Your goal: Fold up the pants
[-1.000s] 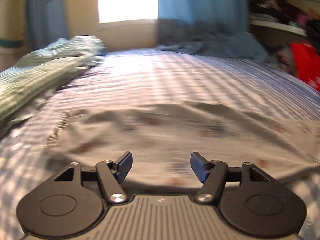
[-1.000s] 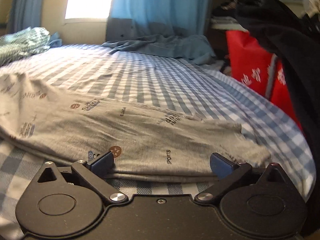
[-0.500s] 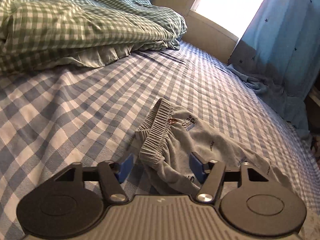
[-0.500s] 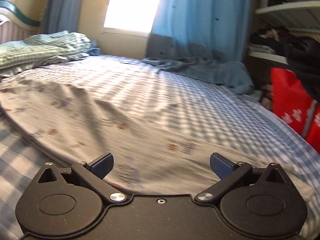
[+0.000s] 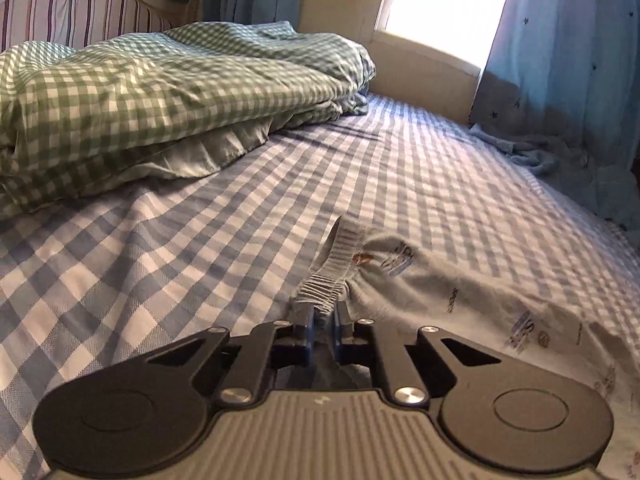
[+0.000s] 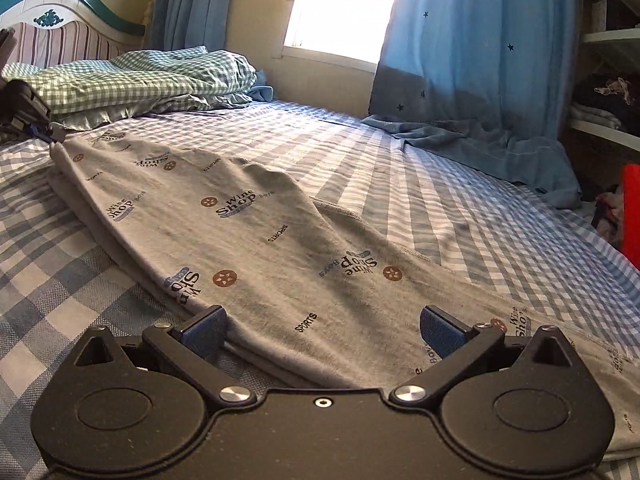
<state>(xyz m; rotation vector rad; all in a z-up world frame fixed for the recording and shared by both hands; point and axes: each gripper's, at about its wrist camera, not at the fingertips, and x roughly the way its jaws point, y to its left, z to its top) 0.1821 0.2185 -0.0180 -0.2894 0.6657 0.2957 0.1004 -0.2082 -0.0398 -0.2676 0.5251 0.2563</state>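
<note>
Fingers (image 5: pixel 307 330) of the left gripper (image 5: pixel 321 330) are closing on the pants' (image 6: pixel 280 240) waistband (image 5: pixel 332 276); right gripper (image 6: pixel 322 330) gapes, angled down.

The pants (image 6: pixel 280 240) are grey, printed with dark "Wine Shop" and "SPORTS" lettering and brown round badges. The bed sheet (image 5: pixel 160 264) under them is a blue-and-white check. Beyond the pants, the duvet (image 5: pixel 140 92) is green-and-white gingham. The headboard (image 5: pixel 76 20) is white with dark stripes and teal trim. The curtains (image 6: pixel 472 60) are blue with small dark stars.
</note>
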